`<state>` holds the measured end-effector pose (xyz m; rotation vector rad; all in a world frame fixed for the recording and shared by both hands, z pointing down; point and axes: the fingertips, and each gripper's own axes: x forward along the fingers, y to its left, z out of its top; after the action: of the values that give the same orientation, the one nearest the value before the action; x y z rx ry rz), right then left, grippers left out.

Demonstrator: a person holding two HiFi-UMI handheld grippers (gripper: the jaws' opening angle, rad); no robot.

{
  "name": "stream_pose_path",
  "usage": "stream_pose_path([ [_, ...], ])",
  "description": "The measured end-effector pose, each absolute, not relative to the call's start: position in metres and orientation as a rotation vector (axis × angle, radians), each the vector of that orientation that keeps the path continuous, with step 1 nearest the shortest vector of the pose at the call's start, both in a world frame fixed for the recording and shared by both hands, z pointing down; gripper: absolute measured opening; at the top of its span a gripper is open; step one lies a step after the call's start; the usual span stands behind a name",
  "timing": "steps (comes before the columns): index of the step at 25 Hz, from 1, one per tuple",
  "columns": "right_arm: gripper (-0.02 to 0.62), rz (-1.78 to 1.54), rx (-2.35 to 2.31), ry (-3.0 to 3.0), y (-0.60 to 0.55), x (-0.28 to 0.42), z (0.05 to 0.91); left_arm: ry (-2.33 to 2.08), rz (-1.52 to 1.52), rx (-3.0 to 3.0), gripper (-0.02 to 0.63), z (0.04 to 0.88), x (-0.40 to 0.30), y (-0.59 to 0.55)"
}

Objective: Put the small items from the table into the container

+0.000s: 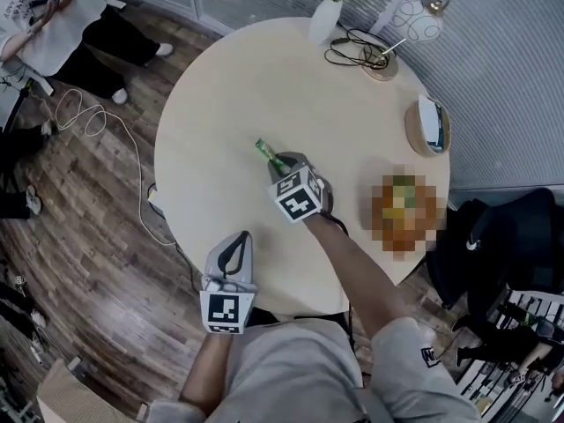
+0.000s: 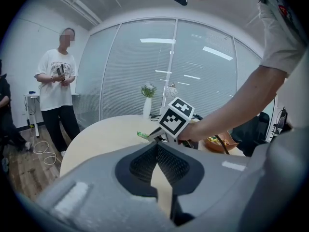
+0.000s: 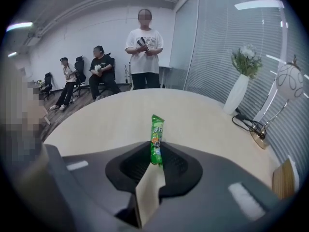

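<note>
A slim green snack packet (image 1: 266,152) sticks out from my right gripper (image 1: 280,162), which is shut on its lower end above the middle of the round pale table (image 1: 229,104). In the right gripper view the packet (image 3: 157,132) stands upright between the pads, off the tabletop. My left gripper (image 1: 236,241) hangs at the table's near edge, its jaws shut on nothing (image 2: 157,151). A wooden bowl (image 2: 231,144) with colourful small items stands on the table to the right of my right arm.
At the table's far side stand a white vase with flowers (image 1: 325,18), a round white lamp (image 1: 416,20) and black cables (image 1: 357,53). A small round wooden box (image 1: 428,127) is at the right edge. A person (image 1: 53,25) stands at the far left.
</note>
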<state>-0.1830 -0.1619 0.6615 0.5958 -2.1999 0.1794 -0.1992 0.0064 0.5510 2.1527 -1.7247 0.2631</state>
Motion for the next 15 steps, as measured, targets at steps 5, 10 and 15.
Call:
stream_pose_path([
  [5,0.054,0.102,0.62,-2.222,-0.164,-0.142,0.626,-1.678,0.279,2.22,-0.005,0.542,-0.173,-0.003],
  [10,0.054,0.142,0.802,-2.197,-0.178,-0.054,0.592,-1.589,0.277,2.308,-0.005,0.535,-0.128,-0.018],
  [15,0.054,0.217,1.004,-2.117,-0.183,0.042,0.579,-1.473,0.277,2.424,-0.005,0.524,-0.077,-0.031],
])
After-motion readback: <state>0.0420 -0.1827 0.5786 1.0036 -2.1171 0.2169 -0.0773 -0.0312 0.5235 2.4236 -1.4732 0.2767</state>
